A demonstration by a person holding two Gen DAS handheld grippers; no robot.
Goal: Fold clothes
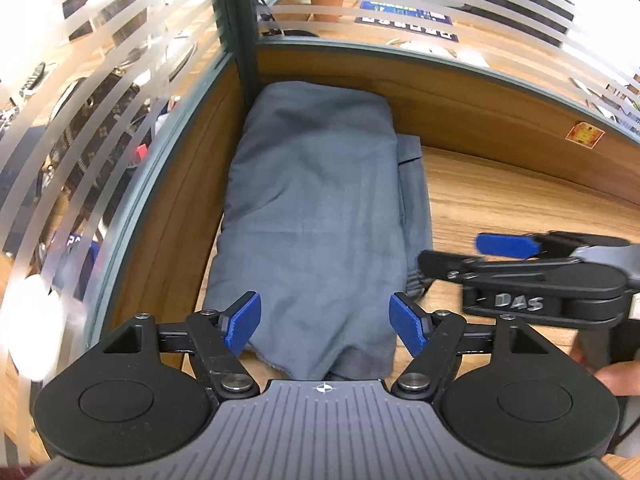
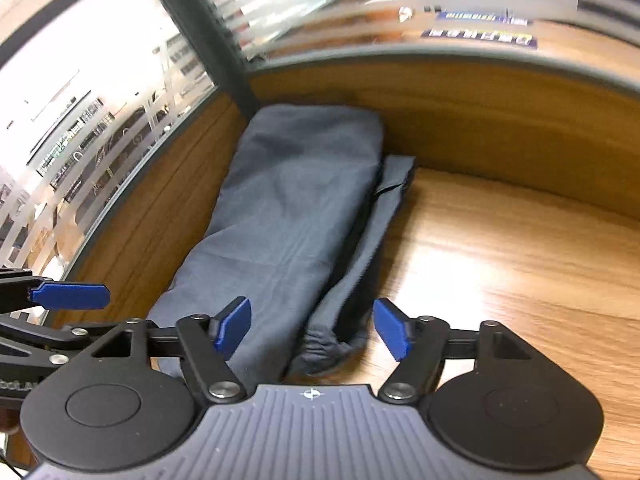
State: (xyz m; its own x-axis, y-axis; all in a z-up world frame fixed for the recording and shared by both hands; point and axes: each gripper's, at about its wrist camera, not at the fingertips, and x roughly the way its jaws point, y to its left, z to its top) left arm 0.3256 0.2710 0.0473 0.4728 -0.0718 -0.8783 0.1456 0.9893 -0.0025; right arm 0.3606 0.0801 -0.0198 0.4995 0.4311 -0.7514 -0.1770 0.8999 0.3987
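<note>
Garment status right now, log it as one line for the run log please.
garment: folded, in desk corner | left tongs: open, empty | right tongs: open, empty

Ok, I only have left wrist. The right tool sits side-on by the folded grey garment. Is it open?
Observer: Open. Right wrist shows the right tool with jaws spread wide and nothing between the pads.
Operator: What's under it?
Observer: The gathered elastic end of the narrow strip beside the grey garment. In your view the tool partly hides it.
Operator: Within grasp?
Observer: Probably. That end lies on the table, roughly between the fingers, and looks untouched.
</note>
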